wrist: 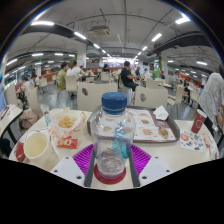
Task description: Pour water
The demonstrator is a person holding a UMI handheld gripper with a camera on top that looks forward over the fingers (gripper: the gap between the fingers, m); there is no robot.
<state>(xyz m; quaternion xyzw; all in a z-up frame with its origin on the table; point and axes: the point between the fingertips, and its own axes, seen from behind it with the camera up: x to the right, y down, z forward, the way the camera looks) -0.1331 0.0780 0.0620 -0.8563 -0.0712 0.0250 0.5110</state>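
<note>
My fingers [110, 163] pinching bottle [111, 140], blue cap on, held upright just above table [190, 158]. Cup [36, 146] sits off to left. Risk: thin plastic squeezes, slips when tilted; cap on blocks pour; trays [155, 126] crowd swing path.

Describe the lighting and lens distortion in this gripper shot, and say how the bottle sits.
Gripper view: bright ceiling strip lights light the hall evenly; the fisheye lens bends the table and ceiling into curves; the water bottle looms large between the gripper fingers, both pads pressing it.
</note>
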